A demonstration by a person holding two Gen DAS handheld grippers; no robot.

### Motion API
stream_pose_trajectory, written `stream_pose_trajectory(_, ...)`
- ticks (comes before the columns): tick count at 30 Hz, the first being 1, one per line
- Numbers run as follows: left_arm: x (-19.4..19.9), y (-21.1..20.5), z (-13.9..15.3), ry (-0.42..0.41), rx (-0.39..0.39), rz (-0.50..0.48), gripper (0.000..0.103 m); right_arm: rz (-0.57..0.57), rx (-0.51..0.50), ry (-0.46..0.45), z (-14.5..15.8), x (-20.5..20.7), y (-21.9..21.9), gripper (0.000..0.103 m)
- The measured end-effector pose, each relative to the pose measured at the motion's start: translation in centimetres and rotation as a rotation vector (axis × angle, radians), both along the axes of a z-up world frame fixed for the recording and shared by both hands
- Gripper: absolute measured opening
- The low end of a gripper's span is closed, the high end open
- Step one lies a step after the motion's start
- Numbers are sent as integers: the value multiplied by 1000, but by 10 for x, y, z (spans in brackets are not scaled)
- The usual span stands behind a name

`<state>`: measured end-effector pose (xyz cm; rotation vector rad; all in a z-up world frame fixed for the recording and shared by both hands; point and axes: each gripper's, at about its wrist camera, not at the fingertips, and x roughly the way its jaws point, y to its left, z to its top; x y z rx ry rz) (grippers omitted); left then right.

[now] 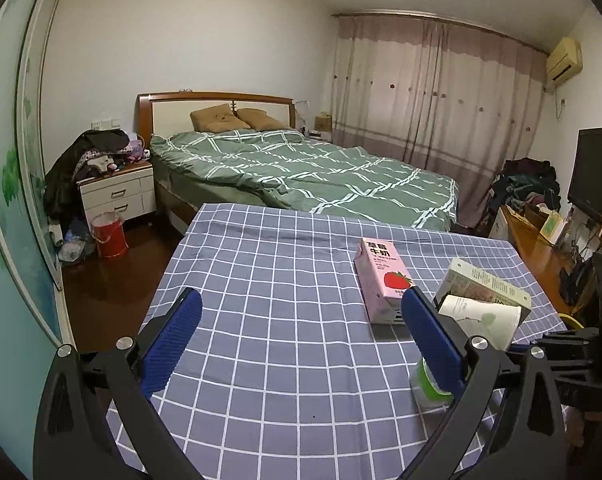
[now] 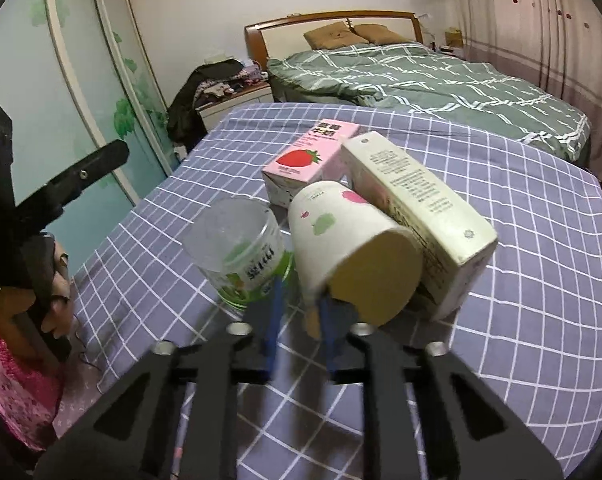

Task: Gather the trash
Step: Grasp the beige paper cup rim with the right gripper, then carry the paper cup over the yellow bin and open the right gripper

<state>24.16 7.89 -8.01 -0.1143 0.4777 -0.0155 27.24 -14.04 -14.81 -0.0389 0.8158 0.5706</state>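
Blue fingers of the right gripper, low in the middle of the right wrist view, are drawn in to a narrow slit on the lower rim of the paper cup. They seem to have one pad inside the mouth and one outside, though blur softens the contact. The cup lies on its side, mouth toward the camera, at the centre of the desk. It is probably very light, with a thin wall that crushes easily, so a gentle pinch on the rolled rim, its stiffest part, suits it best. A cream carton leans against its right flank and may topple once the cup is lifted. Just left stands a clear plastic tub, likely light and slippery, and behind lies a pink strawberry carton. The left gripper hangs over bare cloth with its fingers spread wide and nothing between them.
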Motion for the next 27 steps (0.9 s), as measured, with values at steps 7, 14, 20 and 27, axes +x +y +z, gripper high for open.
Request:
stream_pose_trajectory(7,2,1,-2,12,-10,-1,98,-29,17,-78,22,-35,-12,4)
stream_pose_trajectory(14,3,-6,-4,19,9,-20,98,-75,81,-106,38,-79,-44,4)
stream_pose_trajectory(20,5,-10,-6,24,16,-22,98,-197,144,-107,43,-106,-98,4)
stream_pose_trajectory(27,7,-11,-9,35,27,-20,98,-367,182,-152,56,-124,-158,4)
